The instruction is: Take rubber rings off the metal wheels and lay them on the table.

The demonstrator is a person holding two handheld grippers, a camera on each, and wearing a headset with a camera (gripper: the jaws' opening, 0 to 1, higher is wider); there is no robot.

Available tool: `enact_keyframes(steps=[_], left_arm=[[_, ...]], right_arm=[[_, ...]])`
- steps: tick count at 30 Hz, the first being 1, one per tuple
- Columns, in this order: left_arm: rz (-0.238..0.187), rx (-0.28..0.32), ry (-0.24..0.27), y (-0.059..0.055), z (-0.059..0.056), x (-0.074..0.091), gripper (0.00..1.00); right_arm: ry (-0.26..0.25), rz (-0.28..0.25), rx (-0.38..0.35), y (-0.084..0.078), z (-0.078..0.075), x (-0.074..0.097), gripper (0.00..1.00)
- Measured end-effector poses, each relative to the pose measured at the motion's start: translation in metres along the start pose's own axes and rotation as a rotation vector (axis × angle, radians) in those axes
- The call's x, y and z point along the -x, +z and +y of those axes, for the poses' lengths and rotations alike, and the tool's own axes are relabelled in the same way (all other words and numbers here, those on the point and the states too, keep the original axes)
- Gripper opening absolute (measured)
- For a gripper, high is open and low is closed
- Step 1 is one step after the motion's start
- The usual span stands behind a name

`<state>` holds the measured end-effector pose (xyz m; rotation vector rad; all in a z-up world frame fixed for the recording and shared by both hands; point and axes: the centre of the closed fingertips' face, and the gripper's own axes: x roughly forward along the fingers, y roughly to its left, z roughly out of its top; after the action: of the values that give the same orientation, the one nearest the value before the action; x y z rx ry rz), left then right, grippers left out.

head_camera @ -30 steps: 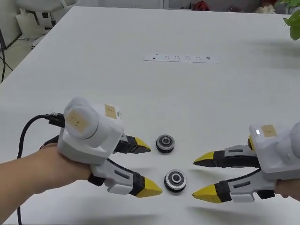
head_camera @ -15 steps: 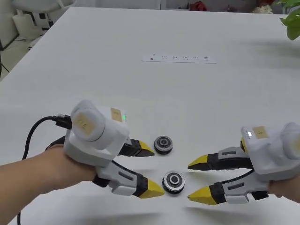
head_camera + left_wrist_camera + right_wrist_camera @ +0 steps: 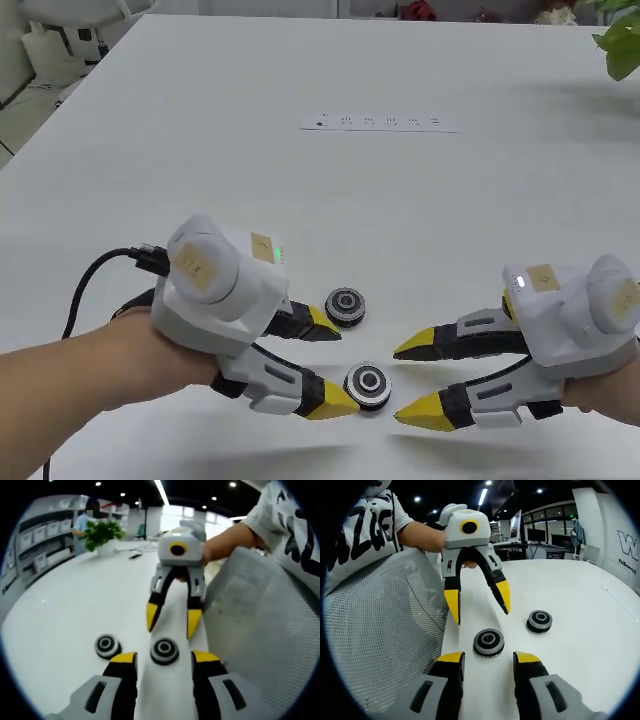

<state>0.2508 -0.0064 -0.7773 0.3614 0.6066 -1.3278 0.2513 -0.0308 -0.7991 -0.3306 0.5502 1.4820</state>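
Wheels with dark rubber rings around metal hubs lie flat on the white table (image 3: 200,110), two of them, and both rings are on. The near wheel (image 3: 368,382) sits between the two grippers, which face each other tip to tip across it.

The left gripper (image 3: 336,364) has its jaws spread wide. Its nearer yellow tip lies just beside the near wheel's left edge; contact cannot be made out. In the left gripper view the near wheel sits just ahead of the gap between the tips, not gripped. The left hand (image 3: 160,360) wraps the grey body from behind, the forearm coming in low from the left of the near wheel, jaws aimed right. A black cable (image 3: 85,290) loops off the back of the body.

The right gripper (image 3: 401,383) is also spread, its tips just right of the near wheel and apart from it. The right hand (image 3: 225,540) holds its body from behind, jaws level and aimed left.

The far wheel (image 3: 345,305) lies just beyond the near wheel, beside the left gripper's farther tip. Well beyond the near wheel lies a white power strip (image 3: 380,122), and far off to its right, green leaves (image 3: 620,45).
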Motion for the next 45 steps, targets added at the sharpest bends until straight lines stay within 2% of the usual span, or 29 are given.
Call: enact_keyframes(steps=[7, 14, 22, 27, 32, 37, 45], left_arm=[[0.020, -0.021, -0.020, -0.002, -0.004, -0.006, 0.38], [0.011, 0.004, -0.019, 0.000, -0.001, -0.011, 0.30], [0.023, -0.004, -0.027, -0.001, -0.004, -0.020, 0.24], [0.048, -0.053, -0.009, -0.005, -0.002, -0.025, 0.18], [0.043, -0.063, -0.009, -0.003, 0.000, -0.026, 0.16], [0.052, -0.124, 0.010, -0.002, -0.001, -0.029, 0.14], [0.066, -0.136, 0.033, -0.003, -0.001, -0.028, 0.13]], right_arm=[[0.002, -0.002, 0.001, 0.000, 0.001, 0.000, 0.37], [0.003, -0.002, 0.004, 0.000, 0.001, -0.001, 0.37], [0.006, -0.002, 0.000, 0.000, 0.002, -0.002, 0.37], [0.011, 0.004, -0.001, -0.002, 0.003, -0.003, 0.37], [0.016, 0.004, 0.001, -0.002, 0.005, -0.004, 0.37], [0.015, 0.003, 0.000, -0.002, 0.005, -0.005, 0.37], [0.007, -0.002, 0.015, 0.002, 0.005, -0.009, 0.34]])
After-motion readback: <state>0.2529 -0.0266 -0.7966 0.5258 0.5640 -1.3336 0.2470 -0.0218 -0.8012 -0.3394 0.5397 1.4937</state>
